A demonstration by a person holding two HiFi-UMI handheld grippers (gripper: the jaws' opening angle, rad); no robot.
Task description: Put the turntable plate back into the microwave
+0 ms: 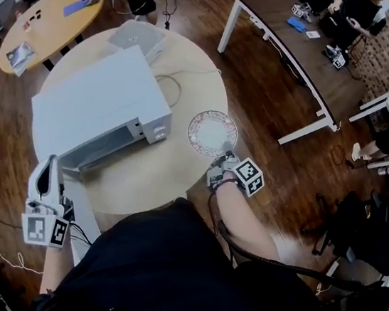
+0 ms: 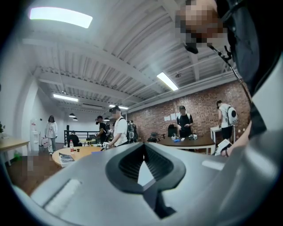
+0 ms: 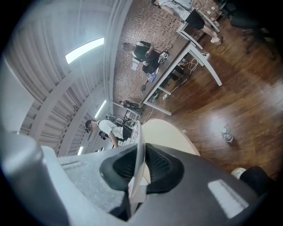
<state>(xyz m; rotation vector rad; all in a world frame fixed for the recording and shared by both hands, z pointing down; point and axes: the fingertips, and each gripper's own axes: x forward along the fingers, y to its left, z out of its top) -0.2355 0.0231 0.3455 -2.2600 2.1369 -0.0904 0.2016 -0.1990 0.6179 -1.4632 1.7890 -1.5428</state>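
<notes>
The turntable plate (image 1: 212, 133), round and clear with a pink patterned rim, is over the right side of the round wooden table (image 1: 166, 176). My right gripper (image 1: 220, 160) is shut on its near edge. In the right gripper view the plate (image 3: 140, 141) runs edge-on between the pads of the right gripper (image 3: 139, 170). The white microwave (image 1: 98, 98) stands on the table to the plate's left, its front towards me; I cannot tell how its door stands. My left gripper (image 1: 51, 163) hangs off the table's near left edge, holding nothing. In its own view the left gripper (image 2: 142, 148) has its tips together.
A grey flat thing (image 1: 136, 35) and a cable (image 1: 172, 83) lie behind the microwave. A long dark desk (image 1: 295, 50) with white legs stands at the back right, another round table (image 1: 48, 19) at the back left. Several people stand around.
</notes>
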